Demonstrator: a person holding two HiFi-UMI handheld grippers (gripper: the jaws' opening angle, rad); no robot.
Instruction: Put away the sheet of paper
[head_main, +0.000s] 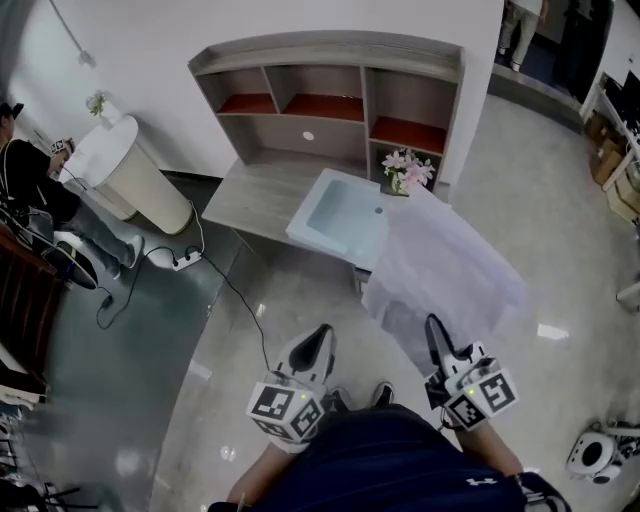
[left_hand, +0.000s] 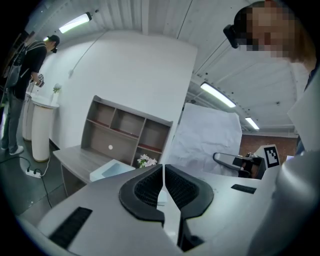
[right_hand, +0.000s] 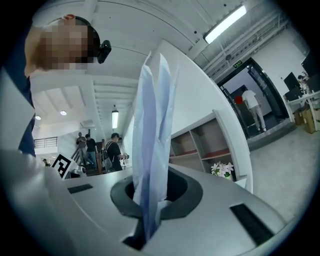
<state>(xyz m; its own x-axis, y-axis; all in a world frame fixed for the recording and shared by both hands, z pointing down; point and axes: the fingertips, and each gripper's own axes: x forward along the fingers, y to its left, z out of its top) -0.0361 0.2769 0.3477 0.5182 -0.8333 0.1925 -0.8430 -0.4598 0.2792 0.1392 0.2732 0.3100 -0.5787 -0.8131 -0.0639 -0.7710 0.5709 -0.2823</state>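
Observation:
A crumpled white sheet of paper (head_main: 445, 275) hangs in the air in front of me, pinched at its near edge by my right gripper (head_main: 436, 330). In the right gripper view the sheet of paper (right_hand: 152, 150) stands edge-on between the shut pads. My left gripper (head_main: 322, 340) is held beside it at the left, shut with nothing between its pads (left_hand: 164, 189). From the left gripper view the sheet (left_hand: 207, 142) and the right gripper (left_hand: 232, 161) show at the right. Beyond them stands a grey desk (head_main: 255, 190) carrying an open pale blue tray (head_main: 340, 218).
The desk has a hutch of cubby shelves (head_main: 330, 95) and a pot of pink flowers (head_main: 408, 170). A white round stand (head_main: 125, 170) and a seated person (head_main: 30, 190) are at the left. A cable and power strip (head_main: 185, 260) lie on the glossy floor.

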